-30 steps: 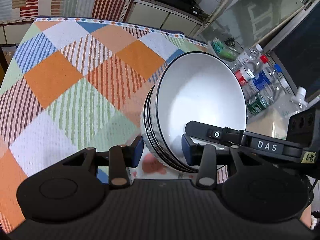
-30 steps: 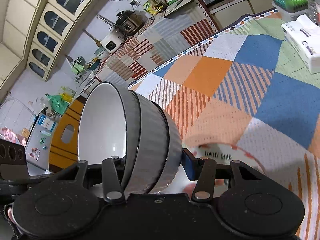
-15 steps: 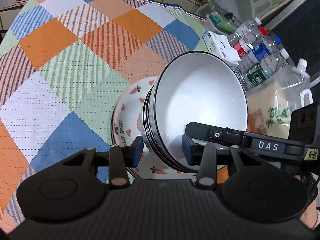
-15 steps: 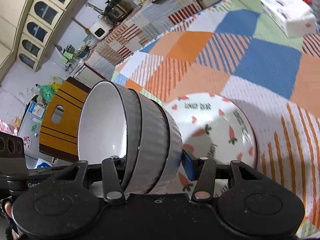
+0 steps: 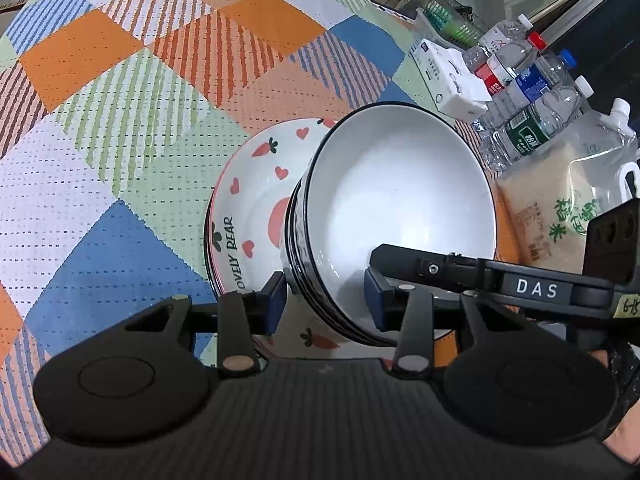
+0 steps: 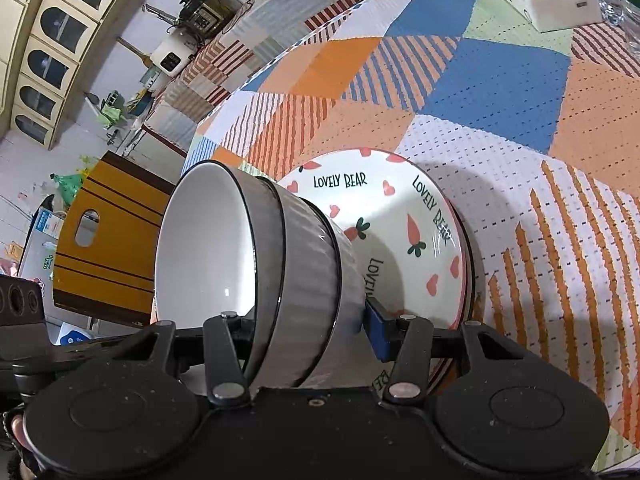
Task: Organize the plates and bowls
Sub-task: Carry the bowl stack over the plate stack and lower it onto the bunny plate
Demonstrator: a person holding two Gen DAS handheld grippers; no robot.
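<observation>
A stack of grey ribbed bowls (image 5: 396,208) with white insides and black rims is tilted on its side. My left gripper (image 5: 326,302) is shut on the stack's near rim. My right gripper (image 6: 304,322) is shut on the same stack of bowls (image 6: 280,272) from the other side; its arm crosses the left wrist view. Right under the bowls lies a stack of white plates (image 5: 256,204) with carrots, hearts and "LOVELY BEAR" lettering, also seen in the right wrist view (image 6: 404,216). I cannot tell whether the bowls touch the top plate.
The table carries a checked cloth (image 5: 120,120). Water bottles (image 5: 524,92), a white tissue pack (image 5: 452,76) and a rice bag (image 5: 560,200) stand at the right. A wooden stool (image 6: 108,236) stands off the table's far edge.
Both grippers have carried the bowl stack across the table, and the plates have come fully into view beneath it. The grip on the bowls is unchanged.
</observation>
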